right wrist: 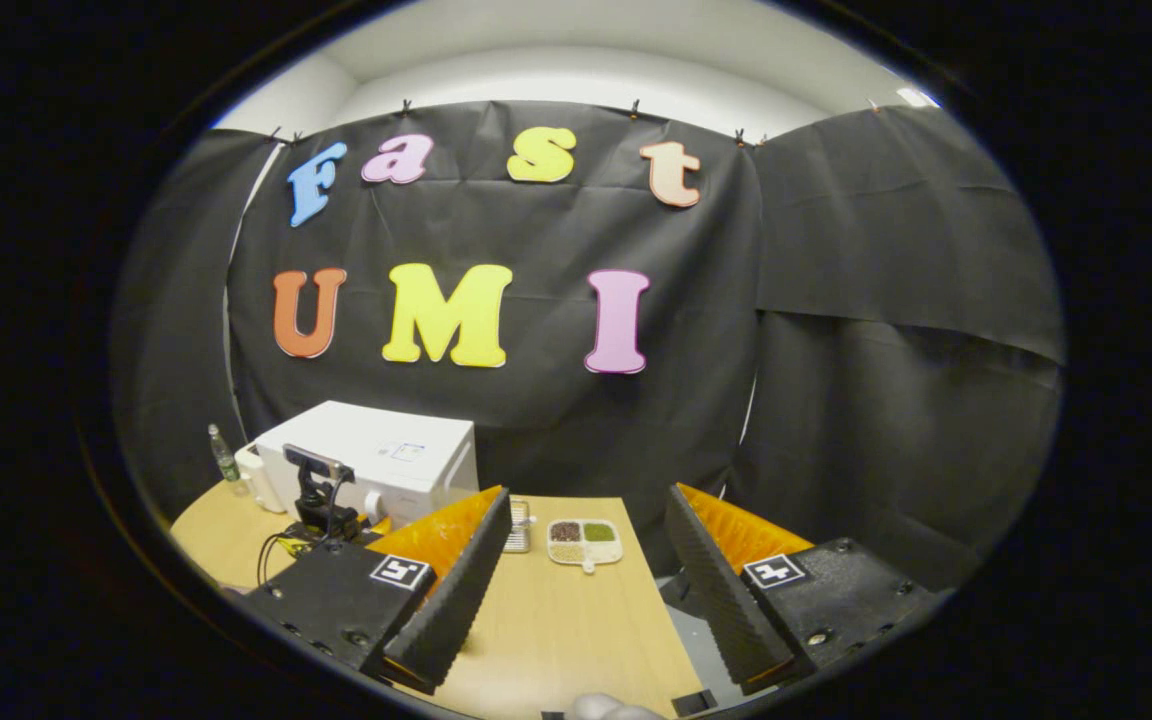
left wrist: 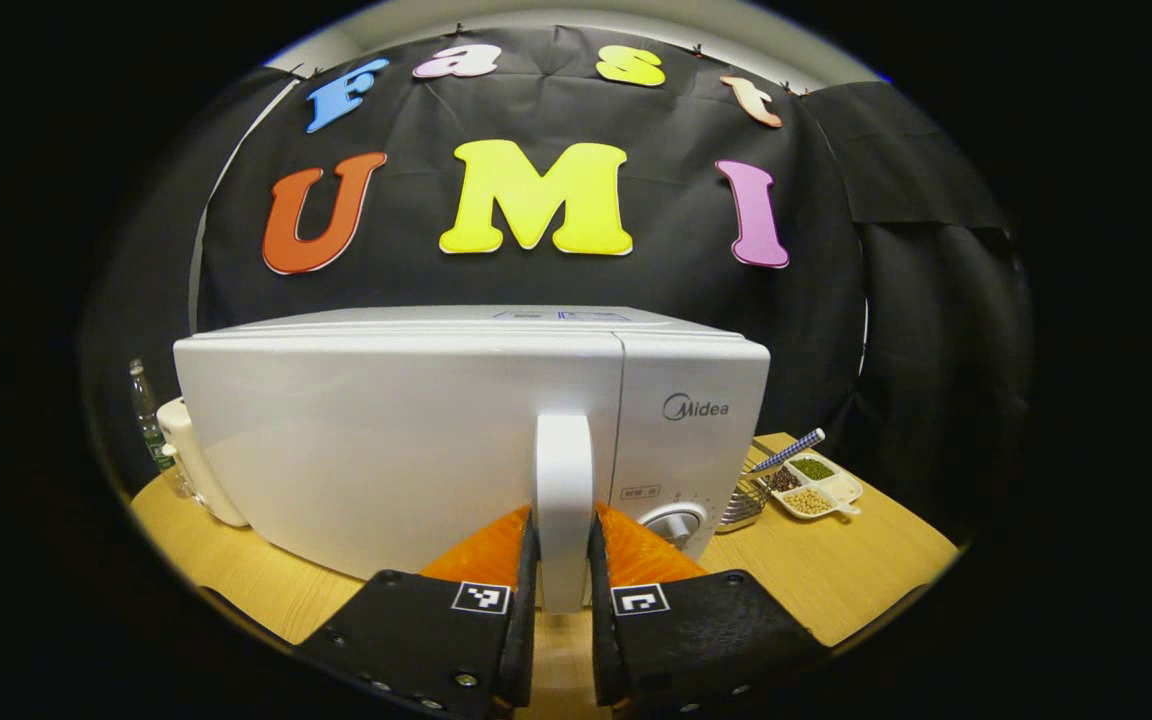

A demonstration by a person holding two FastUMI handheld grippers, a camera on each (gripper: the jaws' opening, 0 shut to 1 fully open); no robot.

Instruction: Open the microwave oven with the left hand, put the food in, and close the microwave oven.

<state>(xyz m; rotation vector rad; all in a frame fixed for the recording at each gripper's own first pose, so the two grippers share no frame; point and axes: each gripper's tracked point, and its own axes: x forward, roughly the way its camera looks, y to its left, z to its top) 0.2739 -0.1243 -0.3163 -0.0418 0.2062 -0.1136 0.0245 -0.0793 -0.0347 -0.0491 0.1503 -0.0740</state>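
On the pale wooden table, the white box-shaped microwave oven seems barely opened; its upright white handle is clamped by the left gripper. Food, a divided dish of beans, waits untouched beyond the right gripper, fingers apart.

Your left gripper shows two matte black blocky finger mounts studded with small screws, each bearing a square black-and-white marker tag. Your right gripper matches: ribbed inner faces, one tag per mount, screws at 6 o'clock.
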